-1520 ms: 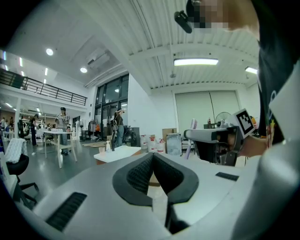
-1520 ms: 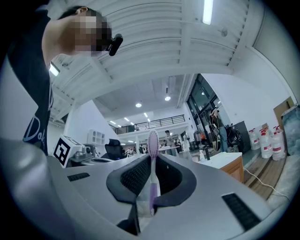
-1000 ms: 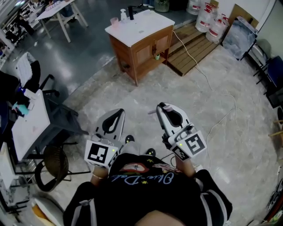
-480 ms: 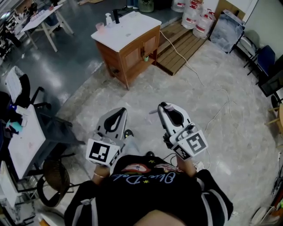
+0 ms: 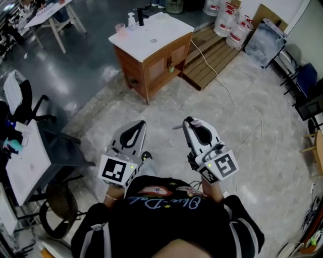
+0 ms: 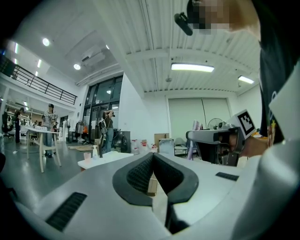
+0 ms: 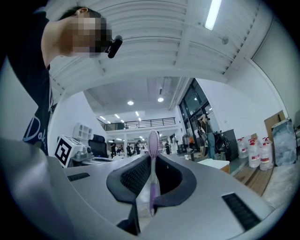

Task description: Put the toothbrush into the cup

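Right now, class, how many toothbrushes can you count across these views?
1. The purple plastic toothbrush is clamped in the right tongs, its head past their tips. The left tongs are shut, empty. More could sit unseen on the distant white-topped wooden washstand.

I note a pale, mottled floor (image 5: 151, 116) that turns dark and glossy at the far left. A wooden cabinet (image 5: 156, 63) with a white top (image 5: 161, 35) stands on it. At the far-left end of the top are a pink cup (image 5: 120, 28), a small bottle (image 5: 131, 19) and a dark tap (image 5: 141, 15). To the right of the cabinet, a wooden pallet (image 5: 212, 55) lies on the floor with white jugs (image 5: 229, 25) at its far end. A white cable (image 5: 222, 83) trails over the pallet and floor. A white desk (image 5: 28, 161) stands at the near left.
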Tool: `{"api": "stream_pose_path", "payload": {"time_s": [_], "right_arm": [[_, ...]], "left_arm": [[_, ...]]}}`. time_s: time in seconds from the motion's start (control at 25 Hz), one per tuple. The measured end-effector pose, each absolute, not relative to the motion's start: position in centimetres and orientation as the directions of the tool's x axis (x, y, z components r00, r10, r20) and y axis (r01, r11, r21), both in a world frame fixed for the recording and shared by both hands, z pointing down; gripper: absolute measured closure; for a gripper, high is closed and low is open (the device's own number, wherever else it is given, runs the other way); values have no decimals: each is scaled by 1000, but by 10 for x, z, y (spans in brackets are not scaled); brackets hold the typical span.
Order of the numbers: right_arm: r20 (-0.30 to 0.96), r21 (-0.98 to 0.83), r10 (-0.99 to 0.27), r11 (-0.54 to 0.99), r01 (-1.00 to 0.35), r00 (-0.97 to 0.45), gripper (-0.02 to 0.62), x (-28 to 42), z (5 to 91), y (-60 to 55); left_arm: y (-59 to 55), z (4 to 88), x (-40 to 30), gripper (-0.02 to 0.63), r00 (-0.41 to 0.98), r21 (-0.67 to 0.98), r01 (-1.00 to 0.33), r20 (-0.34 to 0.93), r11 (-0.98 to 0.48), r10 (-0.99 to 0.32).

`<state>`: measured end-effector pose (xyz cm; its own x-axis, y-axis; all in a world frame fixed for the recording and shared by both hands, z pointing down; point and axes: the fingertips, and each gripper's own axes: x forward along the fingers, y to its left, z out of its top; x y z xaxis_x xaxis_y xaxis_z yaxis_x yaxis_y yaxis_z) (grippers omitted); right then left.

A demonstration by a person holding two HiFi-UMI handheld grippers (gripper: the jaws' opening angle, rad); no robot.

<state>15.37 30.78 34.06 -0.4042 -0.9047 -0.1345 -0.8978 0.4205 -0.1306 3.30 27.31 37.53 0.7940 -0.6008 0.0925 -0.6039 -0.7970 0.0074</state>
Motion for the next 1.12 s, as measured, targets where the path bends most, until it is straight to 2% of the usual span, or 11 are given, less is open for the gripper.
{"api": "stream_pose_path", "payload": {"time_s": [1.12], "right_arm": [[-115, -71, -866, 496, -865, -487, 572, 54, 328, 116]], "left_arm": [[88, 379, -78, 607, 721, 19, -693, 66, -721, -690]]}}
